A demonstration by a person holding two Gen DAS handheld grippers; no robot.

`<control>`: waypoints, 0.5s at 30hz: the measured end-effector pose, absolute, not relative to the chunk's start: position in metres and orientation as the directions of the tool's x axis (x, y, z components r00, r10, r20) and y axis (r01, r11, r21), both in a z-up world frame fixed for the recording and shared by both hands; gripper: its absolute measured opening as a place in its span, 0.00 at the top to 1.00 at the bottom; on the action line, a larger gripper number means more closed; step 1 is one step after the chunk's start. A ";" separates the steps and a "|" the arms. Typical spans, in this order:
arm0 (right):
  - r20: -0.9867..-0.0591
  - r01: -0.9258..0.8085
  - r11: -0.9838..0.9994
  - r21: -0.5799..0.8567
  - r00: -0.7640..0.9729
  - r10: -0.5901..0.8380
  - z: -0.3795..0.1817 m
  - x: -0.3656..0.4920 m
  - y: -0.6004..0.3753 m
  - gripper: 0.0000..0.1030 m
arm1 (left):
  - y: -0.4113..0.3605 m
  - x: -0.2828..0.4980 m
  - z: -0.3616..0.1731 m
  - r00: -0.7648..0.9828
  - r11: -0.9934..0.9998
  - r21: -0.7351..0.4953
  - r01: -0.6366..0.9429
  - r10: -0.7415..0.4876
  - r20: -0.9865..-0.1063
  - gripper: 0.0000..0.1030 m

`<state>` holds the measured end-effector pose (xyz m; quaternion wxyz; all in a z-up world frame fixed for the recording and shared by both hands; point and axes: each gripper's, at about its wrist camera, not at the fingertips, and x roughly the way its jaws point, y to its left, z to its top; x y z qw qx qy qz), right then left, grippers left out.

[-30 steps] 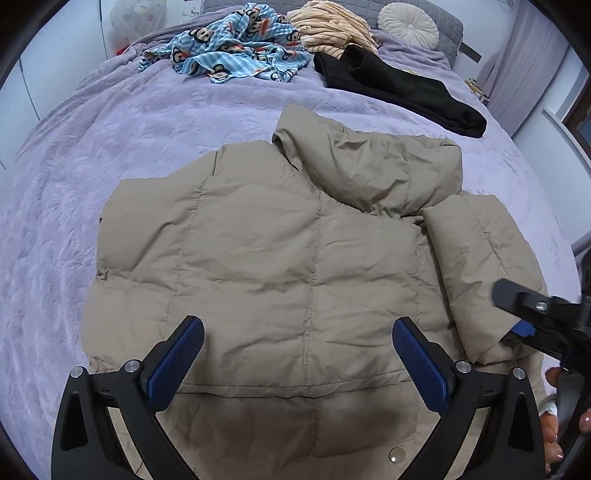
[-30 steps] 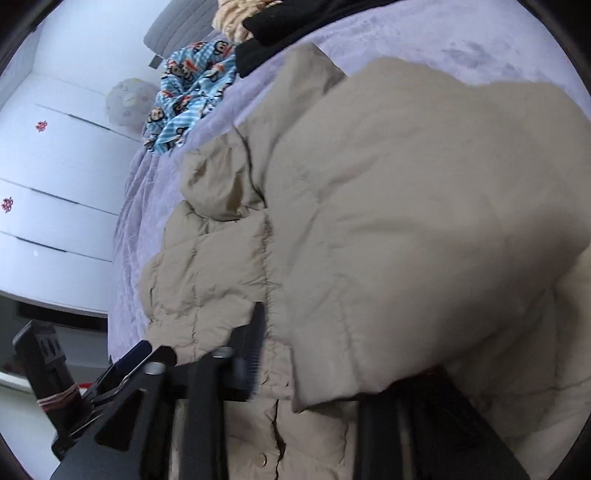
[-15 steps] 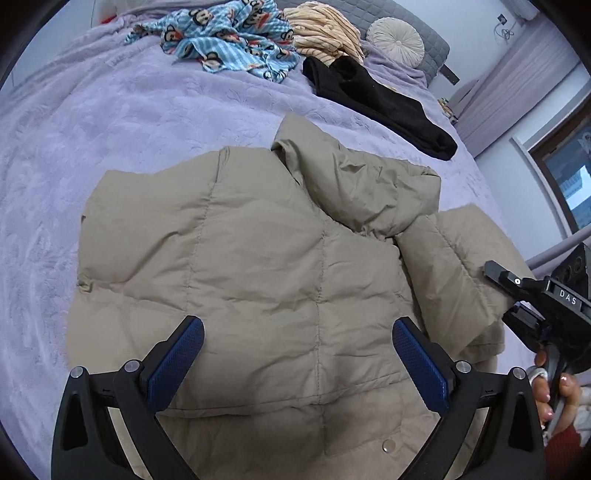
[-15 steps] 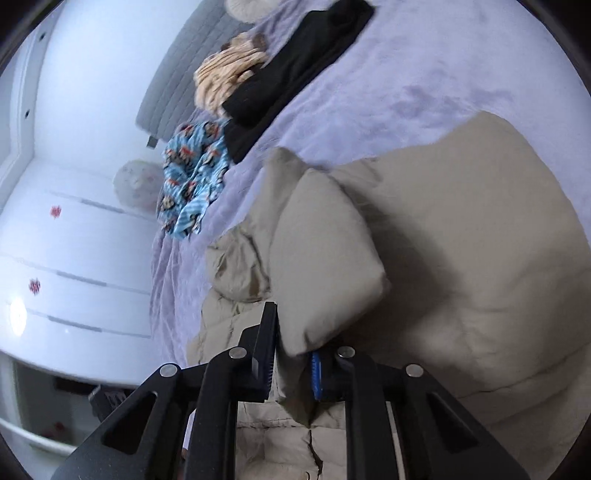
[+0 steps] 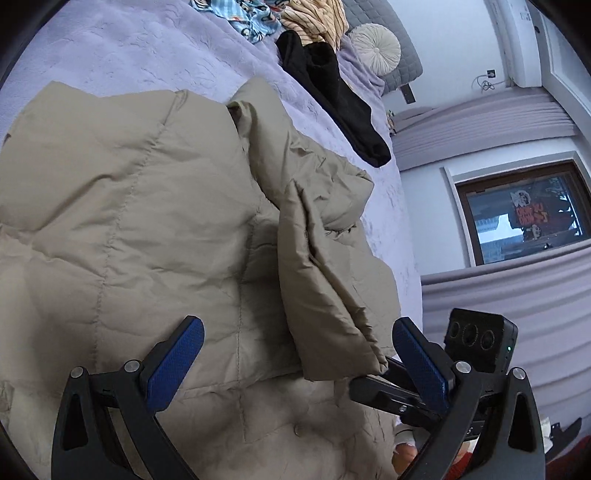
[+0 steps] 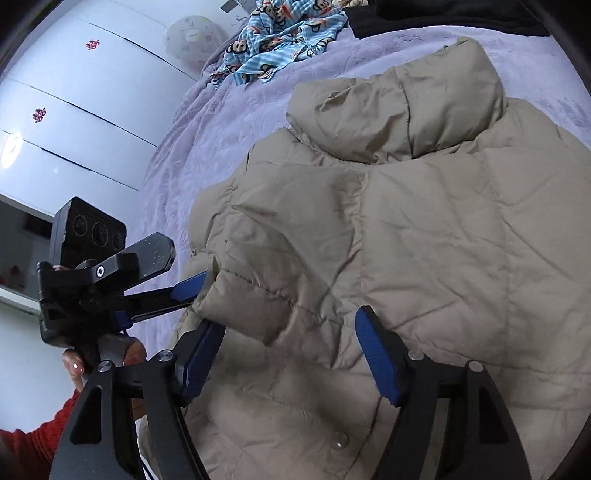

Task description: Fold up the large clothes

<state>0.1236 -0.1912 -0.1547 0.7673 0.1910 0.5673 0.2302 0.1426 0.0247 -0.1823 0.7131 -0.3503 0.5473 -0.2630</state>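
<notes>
A beige puffer jacket lies back-up on the purple bed, hood toward the pillows. Its right sleeve is folded inward over the body. My left gripper is open above the jacket's lower part, holding nothing. My right gripper is open, its pads to either side of the sleeve's cuff end. The right gripper's fingers show in the left wrist view by the cuff. The left gripper shows in the right wrist view at the jacket's edge.
A black garment, a striped yellow one and a blue monkey-print one lie at the head of the bed beside a round cushion. White wardrobe doors stand left, a window and curtains right.
The right gripper carried the sleeve inward over the jacket body and opened, letting go of the cuff. The left gripper swung toward the right side of the jacket, staying open.
</notes>
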 end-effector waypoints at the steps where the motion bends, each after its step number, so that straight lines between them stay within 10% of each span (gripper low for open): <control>1: -0.790 -0.125 0.831 0.543 0.260 0.555 -0.154 0.117 -0.201 0.26 | 0.019 0.145 -0.186 0.247 0.616 -0.788 -0.008 -0.762 -0.599 0.01; 6: -0.853 -0.001 0.884 0.467 0.262 0.451 -0.163 0.082 -0.266 0.26 | 0.003 0.155 -0.196 0.225 0.521 -0.853 -0.026 -0.828 -0.513 0.01; 9: -0.865 0.059 0.892 0.447 0.283 0.415 -0.167 0.065 -0.299 0.26 | -0.005 0.159 -0.201 0.215 0.611 -0.791 -0.041 -0.767 -0.604 0.01; 11: -0.865 0.099 0.887 0.451 0.296 0.406 -0.170 0.057 -0.316 0.26 | -0.015 0.161 -0.204 0.187 0.683 -0.730 -0.025 -0.714 -0.674 0.31; 12: -0.861 0.111 0.882 0.457 0.302 0.408 -0.172 0.056 -0.321 0.27 | -0.022 0.163 -0.206 0.158 0.705 -0.709 -0.012 -0.699 -0.698 0.72; 13: -0.857 0.112 0.879 0.463 0.309 0.412 -0.174 0.054 -0.325 0.28 | -0.027 0.165 -0.208 0.135 0.720 -0.694 -0.008 -0.687 -0.714 0.91; 15: -0.857 0.092 0.886 0.454 0.316 0.406 -0.175 0.054 -0.325 0.37 | -0.033 0.166 -0.200 0.159 0.718 -0.696 0.002 -0.688 -0.708 0.92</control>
